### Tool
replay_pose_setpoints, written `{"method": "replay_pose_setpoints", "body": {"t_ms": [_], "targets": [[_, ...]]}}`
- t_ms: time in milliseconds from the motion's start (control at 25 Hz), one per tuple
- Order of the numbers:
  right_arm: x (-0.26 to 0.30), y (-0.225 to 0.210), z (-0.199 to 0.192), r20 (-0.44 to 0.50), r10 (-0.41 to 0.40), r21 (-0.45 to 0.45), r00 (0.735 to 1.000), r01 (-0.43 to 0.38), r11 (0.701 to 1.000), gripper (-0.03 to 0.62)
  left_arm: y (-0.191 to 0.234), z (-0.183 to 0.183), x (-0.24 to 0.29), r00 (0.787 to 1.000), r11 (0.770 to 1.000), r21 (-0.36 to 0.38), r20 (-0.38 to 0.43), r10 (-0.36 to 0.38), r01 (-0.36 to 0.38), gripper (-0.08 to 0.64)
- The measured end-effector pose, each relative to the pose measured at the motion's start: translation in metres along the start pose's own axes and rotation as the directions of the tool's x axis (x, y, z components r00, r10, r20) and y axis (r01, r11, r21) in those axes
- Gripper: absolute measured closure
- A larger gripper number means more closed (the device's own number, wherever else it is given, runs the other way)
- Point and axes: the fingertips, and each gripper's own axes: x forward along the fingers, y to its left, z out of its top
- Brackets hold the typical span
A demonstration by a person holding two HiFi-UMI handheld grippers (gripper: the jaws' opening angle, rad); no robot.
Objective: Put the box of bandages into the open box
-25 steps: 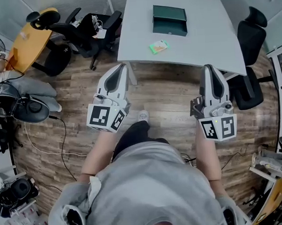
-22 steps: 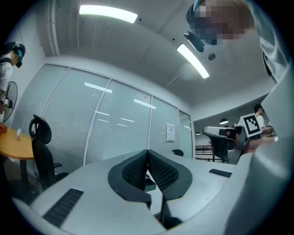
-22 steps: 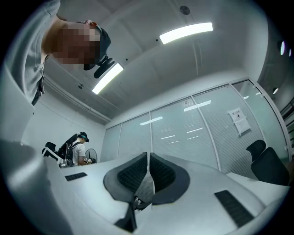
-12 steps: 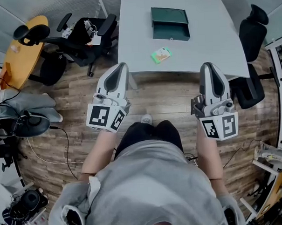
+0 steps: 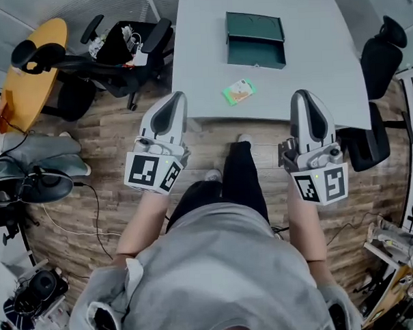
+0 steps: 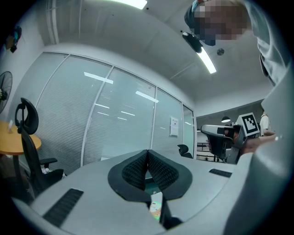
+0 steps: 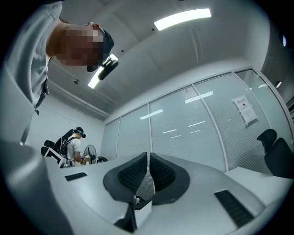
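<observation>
Jaws of left gripper (image 5: 177,98) and right gripper (image 5: 302,95) together — white table (image 5: 202,58), plank floor (image 5: 110,158).

A leg (image 5: 241,174) has stepped forward, bringing the table (image 5: 328,60) and box of bandages (image 5: 239,92) nearer.

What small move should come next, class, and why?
Probably open the right tool and carry it forward-left toward the bandage box: both it and the left tool are shut and empty, and the box lies untouched near the table's front edge.
</observation>
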Motion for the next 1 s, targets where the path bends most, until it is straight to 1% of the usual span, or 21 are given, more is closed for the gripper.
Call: {"method": "replay_pose_setpoints", "body": {"t_ms": [120, 280, 400, 560, 720, 840, 1000], "targets": [[0.033, -0.024, -0.005, 0.000, 0.051, 0.003, 0.999, -0.051, 0.999, 0.541, 0.011, 0.003, 0.031, 0.999, 0.999, 0.003, 0.012, 0.039, -0.039, 0.543], [0.080, -0.069, -0.005, 0.013, 0.103, 0.016, 0.995, -0.103, 0.995, 0.541, 0.024, 0.012, 0.086, 0.995, 0.996, -0.003, 0.036, 0.094, -0.094, 0.543], [0.110, -0.104, -0.004, 0.007, 0.146, 0.010, 0.989, -0.146, 0.989, 0.541, 0.028, 0.020, 0.129, 0.991, 0.992, 0.025, 0.054, 0.123, -0.124, 0.543], [0.144, -0.157, -0.007, 0.003, 0.191, 0.021, 0.982, -0.191, 0.981, 0.540, 0.045, 0.022, 0.176, 0.976, 0.974, 0.083, 0.066, 0.207, -0.212, 0.543], [0.169, -0.194, -0.018, -0.008, 0.229, 0.043, 0.973, -0.229, 0.973, 0.541, 0.067, 0.021, 0.205, 0.955, 0.953, 0.077, 0.074, 0.286, -0.292, 0.543], [0.179, -0.213, -0.025, -0.009, 0.244, 0.067, 0.970, -0.243, 0.968, 0.541, 0.064, 0.016, 0.221, 0.949, 0.948, 0.070, 0.069, 0.306, -0.311, 0.543], [0.188, -0.222, -0.031, -0.006, 0.244, 0.085, 0.970, -0.242, 0.966, 0.541, 0.055, 0.007, 0.239, 0.954, 0.952, 0.067, 0.048, 0.295, -0.298, 0.543]]}}
